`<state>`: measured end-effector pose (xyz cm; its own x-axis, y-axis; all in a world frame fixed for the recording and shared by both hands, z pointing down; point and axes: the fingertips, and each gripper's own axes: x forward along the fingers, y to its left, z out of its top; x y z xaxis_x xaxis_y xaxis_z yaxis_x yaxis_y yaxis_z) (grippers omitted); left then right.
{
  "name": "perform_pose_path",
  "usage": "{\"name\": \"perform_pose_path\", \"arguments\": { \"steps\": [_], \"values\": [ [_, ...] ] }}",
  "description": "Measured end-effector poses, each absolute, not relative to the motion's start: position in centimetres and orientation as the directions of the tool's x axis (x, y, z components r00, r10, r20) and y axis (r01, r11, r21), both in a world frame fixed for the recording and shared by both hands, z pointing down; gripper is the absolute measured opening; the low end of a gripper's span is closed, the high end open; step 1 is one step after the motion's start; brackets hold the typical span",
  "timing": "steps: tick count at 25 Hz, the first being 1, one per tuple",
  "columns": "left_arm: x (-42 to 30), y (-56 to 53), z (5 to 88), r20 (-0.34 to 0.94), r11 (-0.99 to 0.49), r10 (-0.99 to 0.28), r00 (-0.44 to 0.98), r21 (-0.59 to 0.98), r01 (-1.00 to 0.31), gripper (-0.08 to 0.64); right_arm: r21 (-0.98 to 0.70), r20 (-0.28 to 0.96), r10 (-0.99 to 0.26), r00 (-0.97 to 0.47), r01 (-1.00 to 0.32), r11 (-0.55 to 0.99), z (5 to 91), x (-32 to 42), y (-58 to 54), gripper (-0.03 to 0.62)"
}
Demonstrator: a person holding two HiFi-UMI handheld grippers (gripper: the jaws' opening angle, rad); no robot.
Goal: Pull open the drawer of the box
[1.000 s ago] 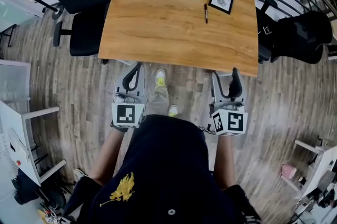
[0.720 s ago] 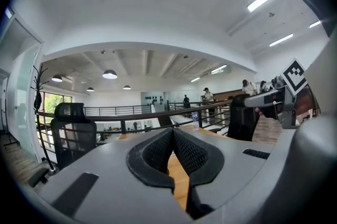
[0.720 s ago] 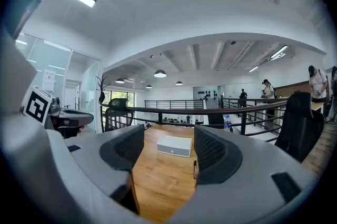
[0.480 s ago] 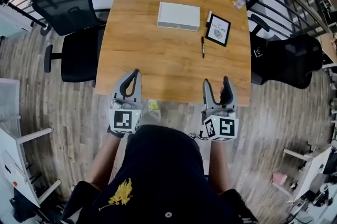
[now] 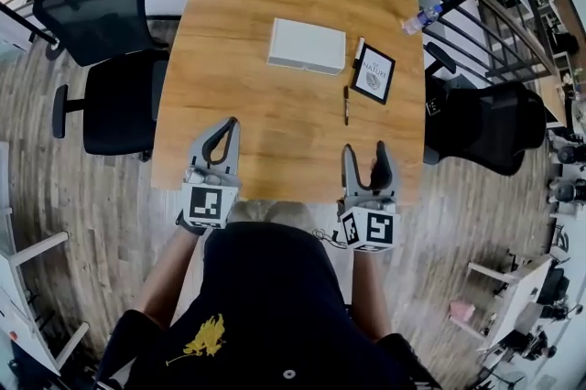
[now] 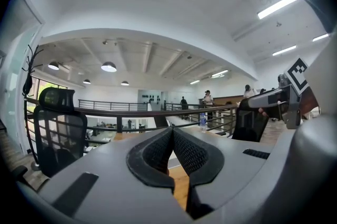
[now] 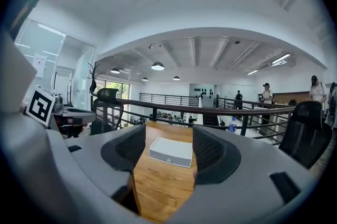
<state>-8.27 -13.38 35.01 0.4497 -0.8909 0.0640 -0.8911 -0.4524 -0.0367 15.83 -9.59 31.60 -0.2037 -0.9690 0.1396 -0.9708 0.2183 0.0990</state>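
I see the box (image 5: 308,46) on the far half of the table (image 5: 265,118), a card (image 5: 374,73) just right of it and a pen (image 5: 346,104) before the card. My left tongs (image 5: 228,126) and right tongs (image 5: 365,152) sit over the near edge, well apart from the box.

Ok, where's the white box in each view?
Head view: white box on the table, far middle.
Left gripper view: not clearly in it; the closed jaws block the table ahead.
Right gripper view: dead centre, on the table ahead.
Shared landmark: the water bottle at the table's far right corner.
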Motion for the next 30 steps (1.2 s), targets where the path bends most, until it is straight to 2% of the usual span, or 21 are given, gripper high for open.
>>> {"name": "perform_pose_path", "arguments": {
  "steps": [14, 20, 30],
  "values": [
    [-5.7, -17.7, 40.4, 0.151, -0.482, -0.867, 0.474, -0.021, -0.876, 0.017, 0.044, 0.204, -0.952, -0.227, -0.970, 0.240, 36.9, 16.0, -15.0, 0.244],
    [-5.4, -19.8, 43.5, 0.154, -0.481, -0.869, 0.470, -0.040, -0.876, 0.017, 0.027, 0.236, -0.938, -0.254, -0.963, 0.268, 41.1, 15.3, -17.9, 0.244],
    [-5.7, -22.5, 48.3, 0.158, -0.450, -0.883, 0.443, -0.009, -0.893, 0.017, -0.042, 0.257, -0.940, -0.223, -0.975, 0.219, 47.7, 14.2, -24.2, 0.238]
  ]
}}
